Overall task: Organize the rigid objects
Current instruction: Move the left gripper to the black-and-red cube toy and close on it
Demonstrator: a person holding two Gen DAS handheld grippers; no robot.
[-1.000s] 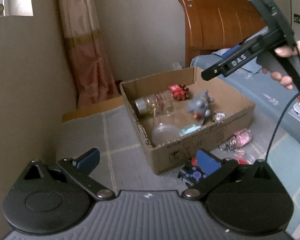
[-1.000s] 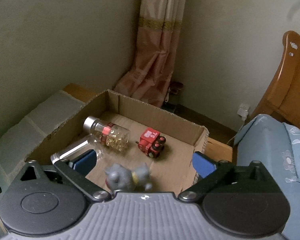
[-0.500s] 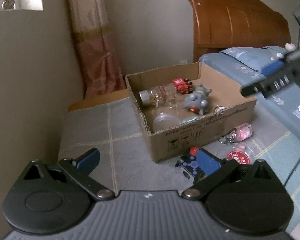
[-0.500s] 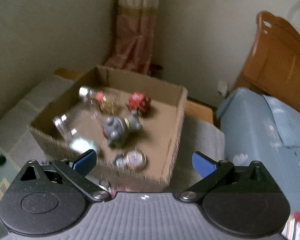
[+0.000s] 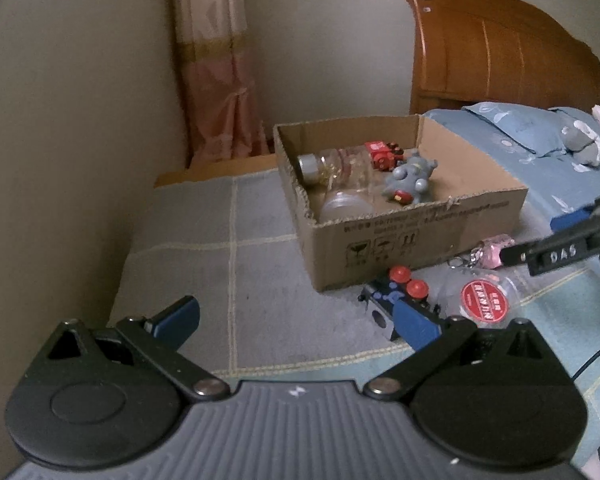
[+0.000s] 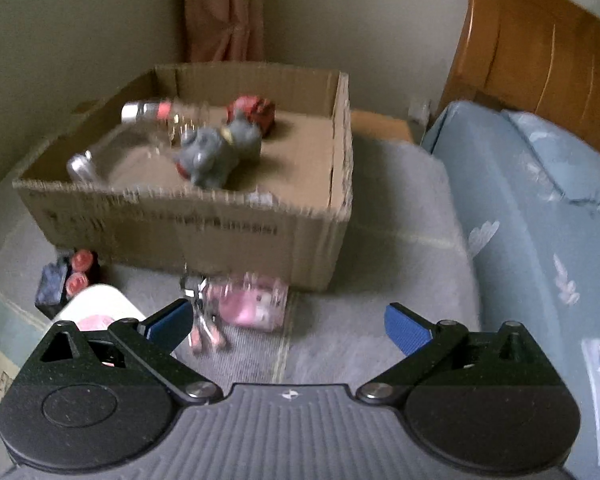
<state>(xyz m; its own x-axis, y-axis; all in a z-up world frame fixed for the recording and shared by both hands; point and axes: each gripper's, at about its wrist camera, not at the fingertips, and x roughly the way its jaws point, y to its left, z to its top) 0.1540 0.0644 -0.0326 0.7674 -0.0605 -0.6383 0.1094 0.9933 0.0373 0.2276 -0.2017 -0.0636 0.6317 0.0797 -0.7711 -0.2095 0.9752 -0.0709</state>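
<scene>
The left tool hovered with its blue pads spread apart and nothing between them, aimed over the grey checked blanket on the bed. The right tool likewise stood wide apart and empty.

An open cardboard box sat on the blanket at about 1 o'clock from the left tool. Inside it lay a grey cartoon figurine on its side, a red toy train car behind it at 11 o'clock, a clear bottle with a silver cap lying at the figurine's 9 o'clock, and a second clear jar against the near wall.

Outside the box, just beside its front wall, lay a dark blue toy train with red knobs; a clear container with a round red label sat at its 3 o'clock, and a pink keychain charm lay at the container's 12 o'clock, near the box.

The right wrist view was motion-blurred, so detail there was poor; the pink charm appeared to lie just ahead of the right tool, at 11 o'clock, apart from the pads.
</scene>
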